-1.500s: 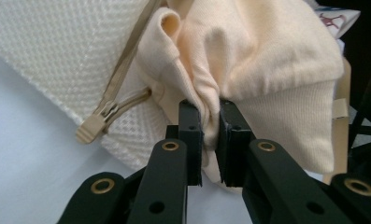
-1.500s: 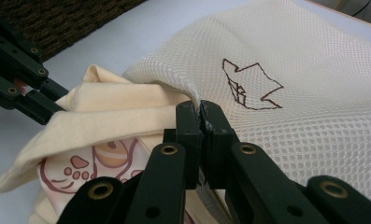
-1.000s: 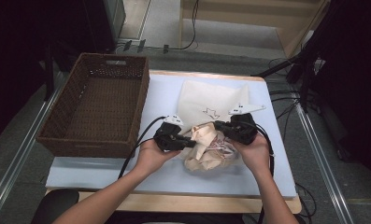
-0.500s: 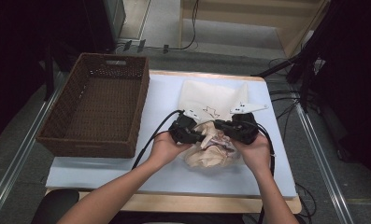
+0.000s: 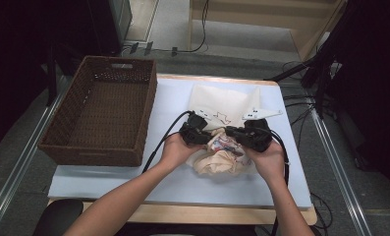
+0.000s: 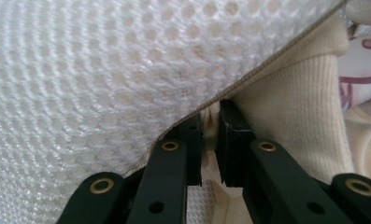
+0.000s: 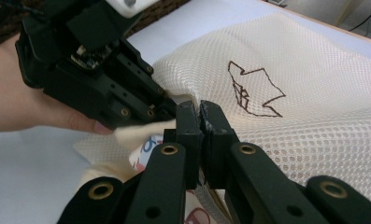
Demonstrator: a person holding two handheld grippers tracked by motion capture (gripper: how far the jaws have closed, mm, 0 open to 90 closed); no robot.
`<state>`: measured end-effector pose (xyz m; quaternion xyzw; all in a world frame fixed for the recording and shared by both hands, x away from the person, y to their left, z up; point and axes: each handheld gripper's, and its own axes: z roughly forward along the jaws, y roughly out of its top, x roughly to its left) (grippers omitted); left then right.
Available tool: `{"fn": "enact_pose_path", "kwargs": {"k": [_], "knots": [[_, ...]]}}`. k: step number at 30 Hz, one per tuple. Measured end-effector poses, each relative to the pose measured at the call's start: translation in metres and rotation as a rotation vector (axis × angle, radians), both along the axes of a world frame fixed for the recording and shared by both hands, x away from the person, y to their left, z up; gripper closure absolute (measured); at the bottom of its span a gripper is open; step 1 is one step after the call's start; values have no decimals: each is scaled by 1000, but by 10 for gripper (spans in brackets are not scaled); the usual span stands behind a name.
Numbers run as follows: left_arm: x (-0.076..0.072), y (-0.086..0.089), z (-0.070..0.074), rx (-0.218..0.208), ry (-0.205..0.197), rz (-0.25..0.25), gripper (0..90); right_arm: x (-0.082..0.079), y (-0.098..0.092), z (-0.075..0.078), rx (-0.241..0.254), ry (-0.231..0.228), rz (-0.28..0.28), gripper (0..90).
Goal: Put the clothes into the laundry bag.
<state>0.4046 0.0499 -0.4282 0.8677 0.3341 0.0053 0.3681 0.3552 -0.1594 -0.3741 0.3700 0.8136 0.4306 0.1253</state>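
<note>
A white mesh bag (image 5: 222, 101) with a drawn arrow (image 7: 253, 88) lies flat on the light blue table top (image 5: 173, 103). A crumpled cream garment (image 5: 222, 160) sits at its near end, between the person's two hands. My left gripper (image 5: 211, 133) comes in from the left, shut on the bag's hemmed edge (image 6: 248, 79), with the ribbed cream garment (image 6: 295, 112) beside its jaws. My right gripper (image 7: 199, 114) pinches the same mesh edge, shut. It faces the left gripper (image 7: 167, 105), their tips almost touching.
A deep brown wicker basket (image 5: 151, 105) stands on the left side of the table. Black cables (image 5: 160, 142) trail from both grippers toward the person. The table's wooden front edge (image 5: 182, 214) runs below the forearms.
The left hand has moved right and farther from the person, bringing its gripper close to the right one at the bag's edge. The right hand has stayed put.
</note>
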Motion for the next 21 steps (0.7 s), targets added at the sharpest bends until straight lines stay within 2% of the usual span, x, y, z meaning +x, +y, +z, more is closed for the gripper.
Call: {"fn": "enact_pose_path", "kwargs": {"k": [2, 3, 6, 10, 11, 12, 15, 17, 19, 20, 21], "knots": [[0, 2, 2, -17, 22, -1, 816, 1, -1, -3, -9, 4, -1, 886], [-2, 3, 4, -26, 18, -2, 809, 1, -3, -4, -6, 6, -5, 886], [-6, 5, 10, -13, 8, -24, 783, 2, -5, -4, 3, 10, -11, 886], [-10, 8, 16, -15, 0, -27, 723, 2, -5, -4, -1, 13, -14, 886], [-12, 10, 18, -18, 5, -38, 666, 2, -6, -4, -2, 13, -14, 886], [-13, 12, 19, -31, 14, -45, 666, 2, -6, -4, -2, 13, -14, 886], [-18, 18, 23, -48, 22, -51, 577, 2, -7, -5, 1, 14, -13, 886], [-20, 23, 27, -52, 16, -50, 515, 2, -8, -5, 1, 17, -16, 886], [-25, 28, 36, -63, -16, -53, 485, 2, -8, -5, 0, 17, -18, 886], [-25, 28, 36, -63, -16, -53, 467, 2, -8, -5, 0, 17, -18, 886], [-29, 31, 42, -72, -31, -59, 453, 3, -8, -5, 0, 16, -18, 886]]}}
